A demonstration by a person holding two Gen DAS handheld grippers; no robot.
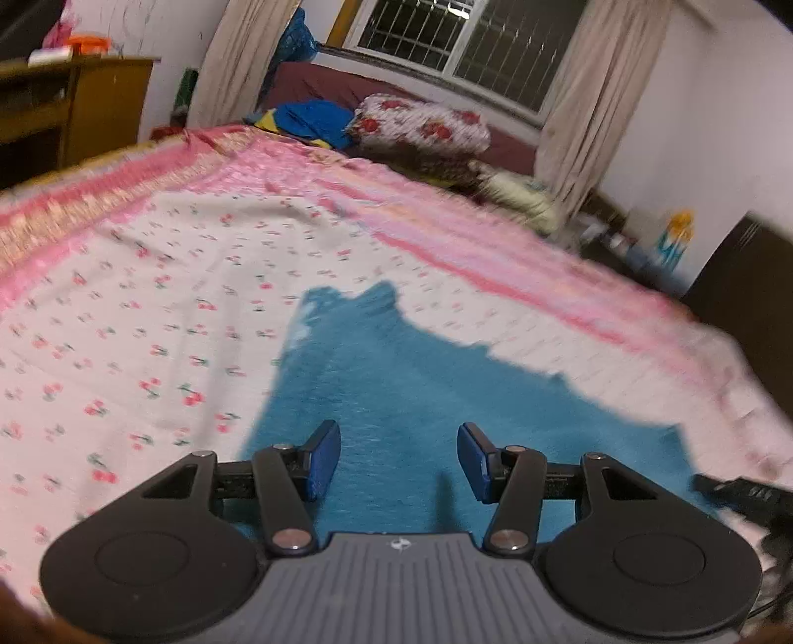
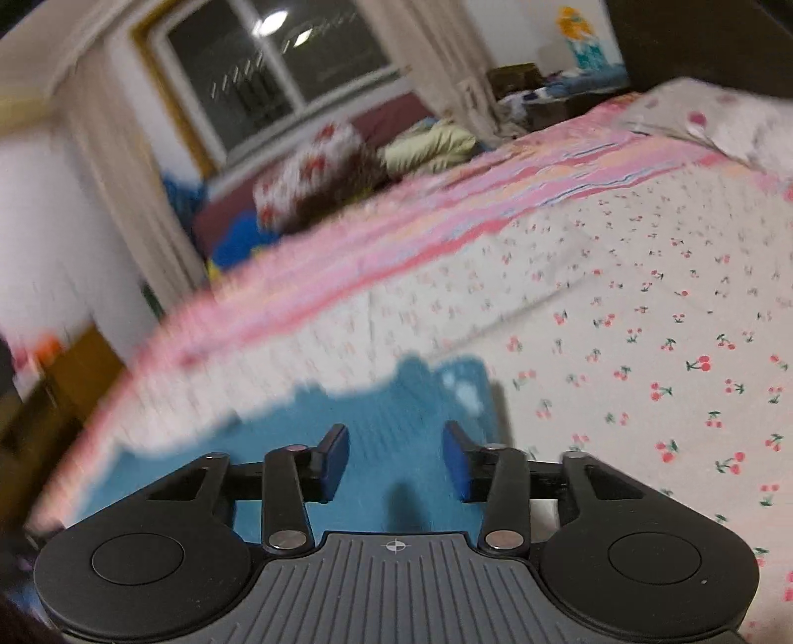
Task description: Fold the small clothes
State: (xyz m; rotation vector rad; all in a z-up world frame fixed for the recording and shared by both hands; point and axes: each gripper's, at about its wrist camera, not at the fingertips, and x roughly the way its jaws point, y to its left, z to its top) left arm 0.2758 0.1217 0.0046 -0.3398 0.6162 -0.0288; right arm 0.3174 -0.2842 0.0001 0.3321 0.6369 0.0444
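A teal garment (image 1: 411,396) is seen lying flat on a bed covered by a white sheet (image 1: 148,307) printed with small red cherries and edged with pink stripes. In the left wrist view, the left gripper (image 1: 399,458) is held over the near part of the garment, its two blue-padded fingers (image 1: 324,458) spread wide apart with nothing between them. At the far right edge of that view, a dark part of the other tool is glimpsed beside the garment.

In the right wrist view, the right gripper (image 2: 395,460) is likewise held above the teal garment (image 2: 406,411), its blue fingers (image 2: 333,460) parted wide and empty. Whether either gripper touches the cloth cannot be told, as both views are blurred.

At the far side of the bed, a pillow with red flowers (image 1: 426,124) and a blue bundle of cloth (image 1: 312,119) are seen below a barred window (image 1: 471,39) framed by pale curtains. A wooden cabinet (image 1: 74,99) stands at the left.
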